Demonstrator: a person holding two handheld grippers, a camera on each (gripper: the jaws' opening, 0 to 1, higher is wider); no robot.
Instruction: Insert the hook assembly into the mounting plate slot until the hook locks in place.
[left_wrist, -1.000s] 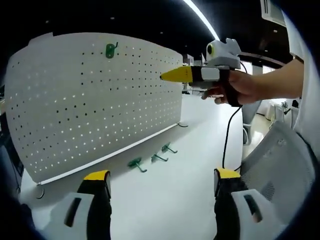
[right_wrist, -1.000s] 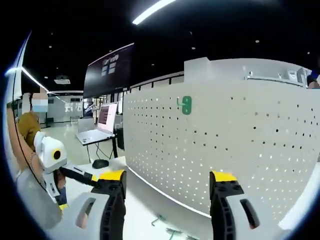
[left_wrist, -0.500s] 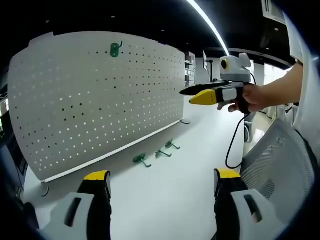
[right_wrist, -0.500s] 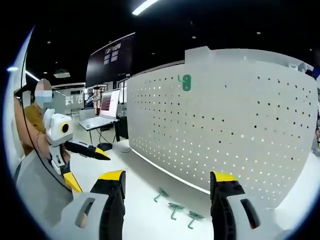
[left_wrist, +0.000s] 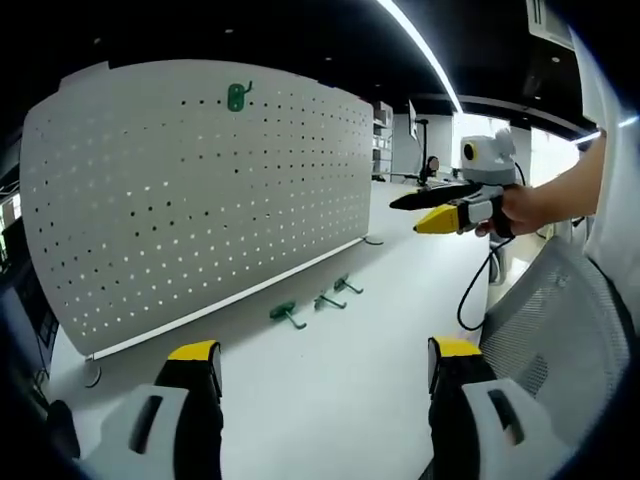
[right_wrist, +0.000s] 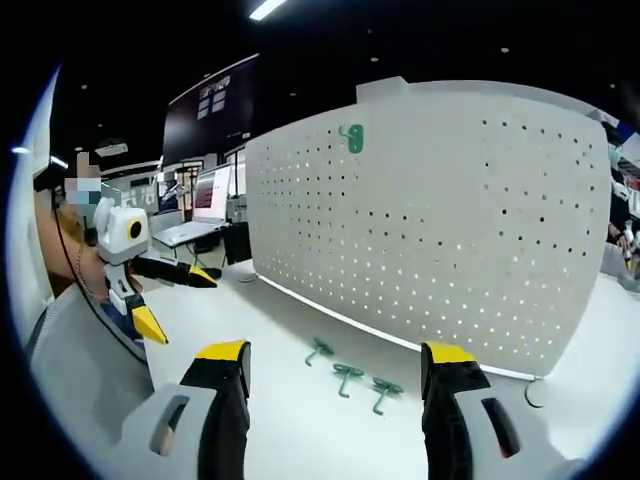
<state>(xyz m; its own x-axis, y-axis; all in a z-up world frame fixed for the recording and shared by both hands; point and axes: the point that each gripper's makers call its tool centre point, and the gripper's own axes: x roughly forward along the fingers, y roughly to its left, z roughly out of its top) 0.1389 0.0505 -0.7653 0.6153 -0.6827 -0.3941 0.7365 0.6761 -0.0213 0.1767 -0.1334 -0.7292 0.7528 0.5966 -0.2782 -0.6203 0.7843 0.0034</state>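
Observation:
A white pegboard mounting plate (left_wrist: 200, 200) stands upright on the white table, with one green hook (left_wrist: 237, 96) seated in its top row. Three loose green hooks (left_wrist: 287, 314) lie on the table in front of the board's base. My left gripper (left_wrist: 325, 350) is open and empty, well back from them. The right gripper (left_wrist: 405, 216), held in a hand at the right, hangs in the air with its jaws apart. In the right gripper view, the pegboard (right_wrist: 450, 220) carries the mounted hook (right_wrist: 352, 138), and the loose hooks (right_wrist: 348, 376) lie just beyond my open right gripper (right_wrist: 335, 352). The left gripper (right_wrist: 178, 300) is open at the left.
A mesh chair back (left_wrist: 560, 330) and a black cable (left_wrist: 468, 295) are at the right of the left gripper view. A laptop (right_wrist: 200, 215) stands on a desk behind the board's left end. A person's sleeve (right_wrist: 70, 390) is at the left.
The right gripper has drawn away from the pegboard, to the right in the left gripper view. The right gripper view has tipped down, bringing the three loose hooks into plain sight.

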